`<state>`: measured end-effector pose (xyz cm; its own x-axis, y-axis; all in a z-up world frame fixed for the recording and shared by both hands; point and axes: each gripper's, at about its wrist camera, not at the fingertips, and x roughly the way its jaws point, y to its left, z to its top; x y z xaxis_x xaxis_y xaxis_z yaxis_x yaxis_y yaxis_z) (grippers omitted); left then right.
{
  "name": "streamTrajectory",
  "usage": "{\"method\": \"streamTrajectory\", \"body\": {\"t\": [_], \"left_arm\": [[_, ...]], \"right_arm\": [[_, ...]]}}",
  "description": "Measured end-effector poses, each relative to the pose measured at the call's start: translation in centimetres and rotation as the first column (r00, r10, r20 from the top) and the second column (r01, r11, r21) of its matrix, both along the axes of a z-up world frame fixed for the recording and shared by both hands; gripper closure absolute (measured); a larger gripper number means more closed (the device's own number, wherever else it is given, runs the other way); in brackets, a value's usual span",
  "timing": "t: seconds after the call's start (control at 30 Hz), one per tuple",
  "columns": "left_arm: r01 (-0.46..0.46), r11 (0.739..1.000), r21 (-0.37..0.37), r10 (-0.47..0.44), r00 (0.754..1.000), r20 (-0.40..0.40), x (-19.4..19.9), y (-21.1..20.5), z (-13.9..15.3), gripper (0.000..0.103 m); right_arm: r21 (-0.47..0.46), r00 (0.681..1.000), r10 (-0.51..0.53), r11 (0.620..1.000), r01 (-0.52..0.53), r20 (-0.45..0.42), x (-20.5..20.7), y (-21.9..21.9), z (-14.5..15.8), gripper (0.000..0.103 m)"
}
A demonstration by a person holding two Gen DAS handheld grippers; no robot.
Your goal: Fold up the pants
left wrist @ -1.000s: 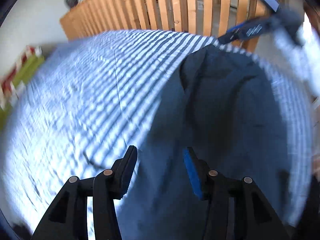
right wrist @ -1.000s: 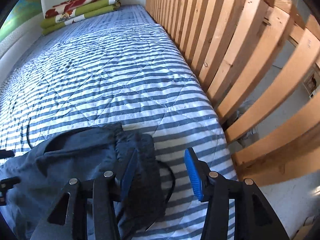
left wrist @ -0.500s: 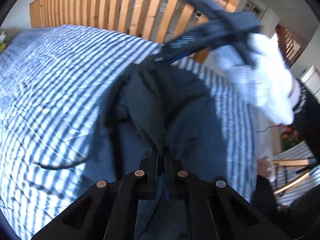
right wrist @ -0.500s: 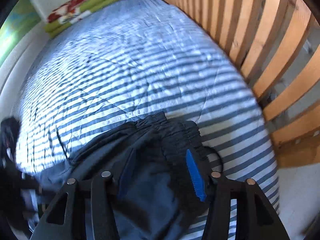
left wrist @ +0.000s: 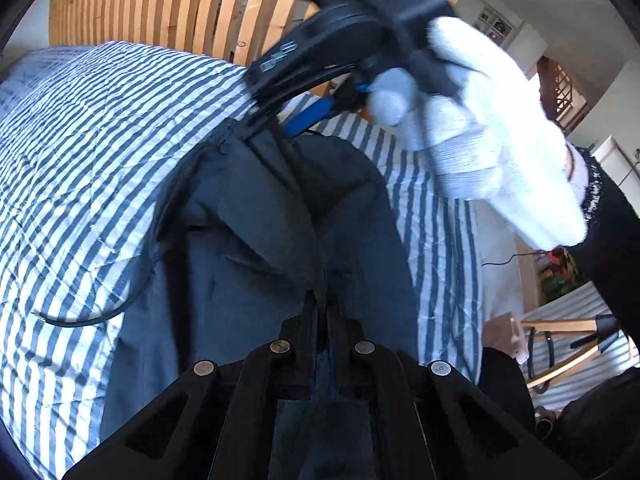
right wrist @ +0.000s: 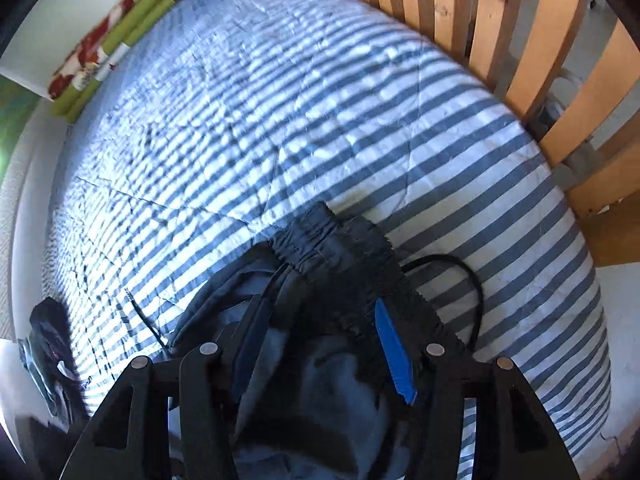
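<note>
So the dark blue pants (left wrist: 280,216) were lying in a loose heap on the striped bed cover (left wrist: 80,128), close to the bed's near end and toward the side where the wooden slat railing (left wrist: 180,4) runs. The elastic waistband (right wrist: 340,240) was bunched up at the top of the pile, and a black drawstring (right wrist: 472,280) looped out of it onto the stripes toward the railing side. Another thin black cord (left wrist: 92,316) trailed off the other edge of the pants.

The left gripper (left wrist: 322,308) had its jaws pressed together, pinching a ridge of the pants fabric right at the tips, so the cloth rose up in a fold toward it.

The right gripper (right wrist: 320,332) was pointing down over the waistband end with its jaws spread. They had just been opening a bit more, the gathered waistband sat between the blue pads (right wrist: 394,352), and I couldn't tell if they were actually pressing on it. From the left wrist camera you could see a white-gloved hand (left wrist: 480,128) holding that gripper above the far end of the pants.

Some rolled green and red fabric (right wrist: 108,44) lay at the bed's far end.
</note>
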<state>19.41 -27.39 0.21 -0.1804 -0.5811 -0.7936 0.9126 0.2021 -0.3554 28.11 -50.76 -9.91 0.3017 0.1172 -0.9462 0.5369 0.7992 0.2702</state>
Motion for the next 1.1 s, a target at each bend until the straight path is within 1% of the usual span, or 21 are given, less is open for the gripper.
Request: {"method": "streamTrajectory", "body": {"t": [0.03,0.07,0.1,0.13,0.17,0.2,0.3,0.37,0.43,0.5,0.57,0.6,0.63,0.7,0.8,0.87,0.97,1.0,1.03,1.07,1.1], "left_arm": [[0.001,1.000,0.002,-0.001,1.000,0.001,-0.2,0.0,0.0,0.100],[0.001,1.000,0.003,-0.001,1.000,-0.006,-0.3,0.1,0.0,0.100],[0.001,1.000,0.003,-0.001,1.000,-0.018,-0.5,0.2,0.2,0.100],[0.002,1.000,0.002,-0.002,1.000,-0.023,-0.7,0.3,0.4,0.100],[0.008,1.000,0.000,-0.008,1.000,-0.029,-1.1,0.5,0.7,0.100],[0.014,1.000,-0.006,-0.014,0.999,-0.036,-1.6,0.8,1.2,0.100],[0.061,0.997,-0.040,-0.064,0.995,-0.072,-3.5,1.6,2.9,0.100],[0.101,0.992,-0.069,-0.108,0.988,-0.111,-4.7,2.2,3.9,0.100],[0.126,0.986,-0.107,-0.144,0.973,-0.183,-5.6,3.0,5.0,0.100],[0.140,0.982,-0.127,-0.164,0.965,-0.203,-5.7,3.6,5.5,0.100],[0.137,0.985,-0.102,-0.152,0.976,-0.158,-4.7,3.8,5.0,0.100],[0.098,0.992,-0.077,-0.110,0.979,-0.171,-3.1,3.7,4.1,0.100],[0.060,0.997,-0.045,-0.067,0.979,-0.191,-1.5,3.6,3.0,0.100],[-0.040,0.999,0.037,0.044,0.990,-0.134,1.9,3.7,0.5,0.100],[-0.118,0.987,0.107,0.128,0.987,-0.096,5.4,4.2,-2.4,0.100],[-0.148,0.981,0.122,0.159,0.984,-0.082,6.8,4.5,-3.6,0.100],[-0.164,0.980,0.108,0.172,0.983,-0.069,7.4,4.9,-3.9,0.100],[-0.162,0.982,0.099,0.168,0.984,-0.059,7.4,5.1,-3.8,0.100],[-0.162,0.983,0.091,0.167,0.985,-0.052,7.4,5.3,-3.8,0.100],[-0.170,0.982,0.083,0.174,0.983,-0.050,7.5,5.7,-3.5,0.100],[-0.175,0.982,0.072,0.180,0.982,-0.056,7.7,6.2,-3.2,0.100]], "right_arm": [[-0.026,1.000,0.004,1.000,-0.004,-0.007,0.4,0.3,-0.2,0.052],[-0.053,1.000,-0.003,0.999,0.002,-0.013,0.5,0.5,-0.2,0.056],[-0.091,1.000,-0.020,0.996,0.018,-0.024,0.3,0.7,-0.1,0.064],[-0.098,0.999,-0.026,0.995,0.023,-0.029,-0.1,0.9,0.0,0.086],[-0.095,0.999,-0.023,0.995,0.020,-0.028,-0.5,1.2,0.1,0.094],[-0.137,0.999,-0.028,0.990,0.025,-0.025,-1.7,1.6,0.9,0.095],[-0.261,1.000,-0.012,0.965,0.006,-0.023,-5.6,3.2,3.8,0.095],[-0.303,1.000,-0.005,0.953,-0.004,-0.028,-8.0,3.8,5.7,0.095],[-0.355,0.999,0.012,0.934,-0.025,-0.040,-10.2,4.6,7.6,0.095],[-0.385,0.998,0.011,0.923,-0.030,-0.054,-11.4,5.0,8.6,0.095],[-0.421,0.994,0.033,0.904,-0.073,-0.101,-9.8,5.3,7.8,0.095],[-0.420,0.993,0.032,0.904,-0.078,-0.117,-8.5,5.2,7.1,0.095],[-0.408,0.991,0.029,0.909,-0.081,-0.132,-7.0,5.0,6.2,0.095],[-0.382,0.986,0.049,0.918,-0.107,-0.160,-2.6,4.6,3.5,0.095],[-0.323,0.978,0.052,0.939,-0.116,-0.200,1.9,4.2,0.0,0.095],[-0.320,0.977,0.052,0.940,-0.119,-0.209,4.0,4.1,-1.4,0.093],[-0.297,0.985,0.075,0.948,-0.118,-0.152,5.4,4.1,-1.1,0.086],[-0.270,0.987,0.096,0.954,-0.128,-0.130,5.5,4.1,-0.8,0.083],[-0.250,0.987,0.114,0.958,-0.139,-0.114,5.6,4.0,-0.5,0.073],[-0.238,0.987,0.123,0.961,-0.144,-0.099,5.4,4.0,-0.1,0.069],[-0.229,0.989,0.127,0.963,-0.141,-0.074,5.0,3.8,0.6,0.069]]}}
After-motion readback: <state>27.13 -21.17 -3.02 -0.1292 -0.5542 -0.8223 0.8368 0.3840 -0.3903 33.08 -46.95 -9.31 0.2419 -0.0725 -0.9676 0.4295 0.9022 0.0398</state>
